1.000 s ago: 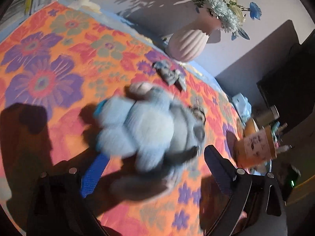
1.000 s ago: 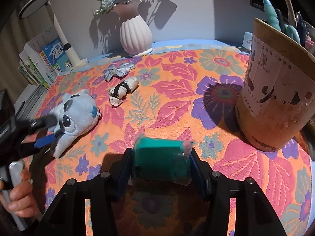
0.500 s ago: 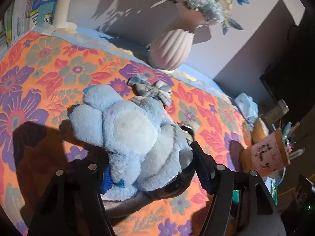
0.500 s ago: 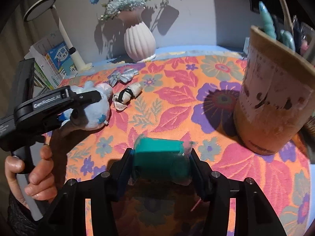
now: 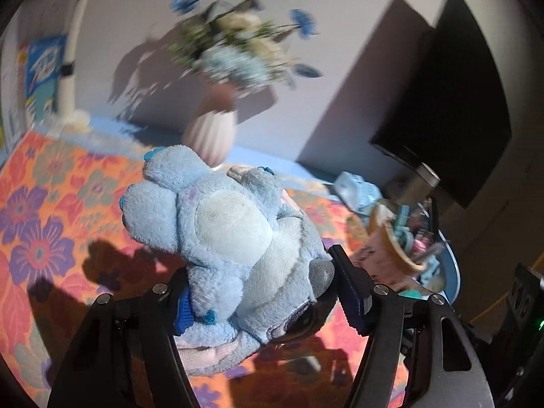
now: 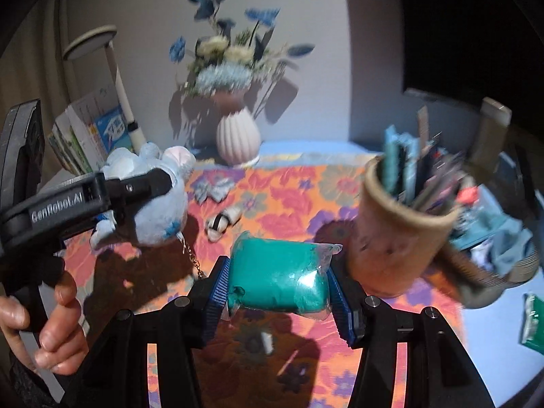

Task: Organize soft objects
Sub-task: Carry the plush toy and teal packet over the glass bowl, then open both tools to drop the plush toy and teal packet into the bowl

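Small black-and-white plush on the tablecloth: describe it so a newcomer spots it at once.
Start at the ribbed pink vase at the back of the floral tablecloth. In front of it lies a grey checked bow, and just nearer the camera the black-and-white plush. It is the only cream piece with black bands.

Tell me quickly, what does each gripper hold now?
Left gripper: jaws closed on the blue plush toy, lifted off the cloth.
Right gripper: jaws closed on the green wrapped packet.

One plush, one teal pack, one bow, one striped toy, one vase, one pen cup, one lamp, two grippers.
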Available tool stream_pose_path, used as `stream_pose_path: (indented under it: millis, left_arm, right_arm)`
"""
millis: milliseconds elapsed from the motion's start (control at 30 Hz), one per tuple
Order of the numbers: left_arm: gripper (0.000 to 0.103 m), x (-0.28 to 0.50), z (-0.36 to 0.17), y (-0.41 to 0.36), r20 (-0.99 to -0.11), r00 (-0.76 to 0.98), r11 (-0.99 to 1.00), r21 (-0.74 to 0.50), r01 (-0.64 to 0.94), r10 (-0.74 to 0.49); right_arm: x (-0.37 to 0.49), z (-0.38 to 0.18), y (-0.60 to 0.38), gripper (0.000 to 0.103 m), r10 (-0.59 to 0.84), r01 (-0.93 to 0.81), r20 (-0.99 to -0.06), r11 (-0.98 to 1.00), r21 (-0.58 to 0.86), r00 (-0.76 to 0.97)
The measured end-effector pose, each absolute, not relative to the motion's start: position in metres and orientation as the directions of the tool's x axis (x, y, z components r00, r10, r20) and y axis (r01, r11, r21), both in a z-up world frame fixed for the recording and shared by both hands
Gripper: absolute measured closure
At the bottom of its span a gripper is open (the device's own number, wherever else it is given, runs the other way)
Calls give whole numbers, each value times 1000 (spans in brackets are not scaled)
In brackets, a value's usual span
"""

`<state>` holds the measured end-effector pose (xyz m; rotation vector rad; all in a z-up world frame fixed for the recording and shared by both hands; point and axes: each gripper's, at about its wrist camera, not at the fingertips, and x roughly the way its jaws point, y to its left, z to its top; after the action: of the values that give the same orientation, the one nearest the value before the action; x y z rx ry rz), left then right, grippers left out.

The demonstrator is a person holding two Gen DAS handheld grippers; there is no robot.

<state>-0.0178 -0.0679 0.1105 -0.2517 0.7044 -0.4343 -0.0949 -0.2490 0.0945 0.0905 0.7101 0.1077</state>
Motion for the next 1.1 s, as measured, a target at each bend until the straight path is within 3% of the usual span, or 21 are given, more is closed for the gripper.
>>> stream_pose_path:
  millis: [567, 800, 1100]
  left_arm:
    - [37, -57, 198, -232, -474, 619, 769, -240, 593, -626]
    - [37, -33, 222, -296, -474, 475, 651, -339, 679, -742]
    - [37, 29, 207, -368, -572, 390, 662, -406, 630, -722]
  right_arm:
    - [-140, 190, -381, 50, -99, 174, -487, 979, 111, 868]
    - [-134, 210, -451, 50, -190, 278, -458, 952, 131, 868]
    - [-95, 200, -517, 50, -255, 379, -489, 909, 174, 834]
